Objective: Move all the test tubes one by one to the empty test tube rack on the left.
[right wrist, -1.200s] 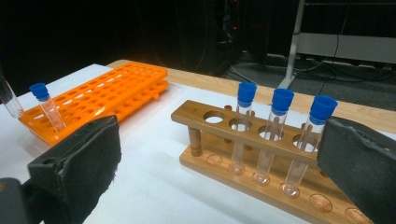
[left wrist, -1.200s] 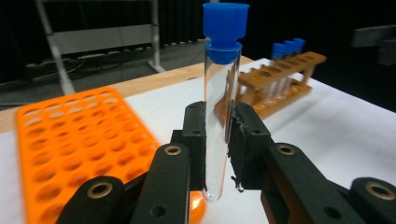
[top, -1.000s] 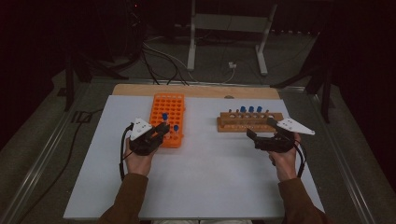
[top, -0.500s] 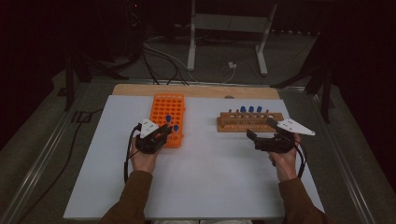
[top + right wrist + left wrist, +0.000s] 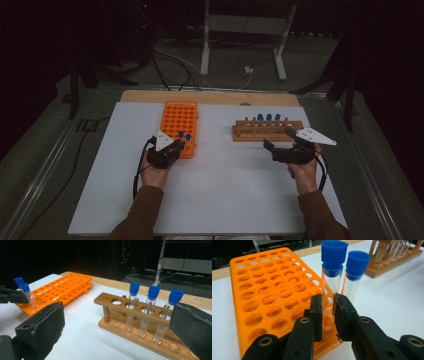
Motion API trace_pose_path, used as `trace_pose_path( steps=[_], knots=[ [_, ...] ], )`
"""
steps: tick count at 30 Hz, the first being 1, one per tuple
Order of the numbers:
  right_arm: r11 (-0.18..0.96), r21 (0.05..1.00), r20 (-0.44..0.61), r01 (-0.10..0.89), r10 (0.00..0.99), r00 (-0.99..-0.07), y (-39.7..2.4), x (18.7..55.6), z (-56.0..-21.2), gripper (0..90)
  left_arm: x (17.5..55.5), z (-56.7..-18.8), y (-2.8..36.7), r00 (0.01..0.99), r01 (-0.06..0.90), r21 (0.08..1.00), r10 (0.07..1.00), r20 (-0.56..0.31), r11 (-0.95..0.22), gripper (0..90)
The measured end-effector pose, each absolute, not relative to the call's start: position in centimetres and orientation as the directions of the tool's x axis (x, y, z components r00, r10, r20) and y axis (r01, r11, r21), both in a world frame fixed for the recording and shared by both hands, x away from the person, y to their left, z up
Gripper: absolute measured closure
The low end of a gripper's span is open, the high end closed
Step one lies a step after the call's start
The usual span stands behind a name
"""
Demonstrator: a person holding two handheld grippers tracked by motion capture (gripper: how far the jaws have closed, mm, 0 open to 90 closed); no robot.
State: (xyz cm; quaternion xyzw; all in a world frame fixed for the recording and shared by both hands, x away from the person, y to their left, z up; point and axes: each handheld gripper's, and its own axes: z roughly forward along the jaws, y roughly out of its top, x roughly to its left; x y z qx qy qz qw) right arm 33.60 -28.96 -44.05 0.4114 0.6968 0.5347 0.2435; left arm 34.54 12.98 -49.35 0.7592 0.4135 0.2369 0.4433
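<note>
The left gripper is clamped on an upright blue-capped test tube seated at the near corner of the orange rack, its long axis vertical, while the right gripper hangs open-jawed before the wooden rack.

behind my white table top a bare wooden strip runs along its far edge. beyond it, on the dark floor, i see a metal stand with two legs, loose cables and a small white plug.
</note>
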Motion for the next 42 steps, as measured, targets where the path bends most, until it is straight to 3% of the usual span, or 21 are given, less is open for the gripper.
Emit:
trace_pose_path(
  steps=[13,25,31,35,42],
  knots=[
    [0.098,0.943,0.097,0.319,0.834,-0.543,-28.9,33.7,-44.3,0.0,34.6,-50.0,13.0,0.533,0.453,0.856,0.845,-0.036,-0.249,76.7],
    [0.069,0.942,0.123,0.328,0.839,-0.530,-29.5,33.9,-44.2,0.0,31.7,-47.0,16.4,0.526,0.401,0.909,0.841,-0.129,-0.112,49.8],
    [0.069,0.940,0.123,0.335,0.846,-0.519,-29.6,33.9,-44.5,0.0,29.3,-45.8,18.7,0.476,0.367,0.929,0.869,-0.136,-0.055,16.6],
    [0.080,0.936,0.115,0.344,0.852,-0.511,-29.4,34.2,-44.7,0.0,28.8,-45.7,20.1,0.432,0.357,0.934,0.890,-0.146,-0.020,1.3],
    [0.119,0.929,0.078,0.350,0.863,-0.498,-29.2,34.4,-44.6,0.8,28.9,-46.2,21.4,0.377,0.356,0.935,0.915,-0.143,0.000,0.6]
  ],
)
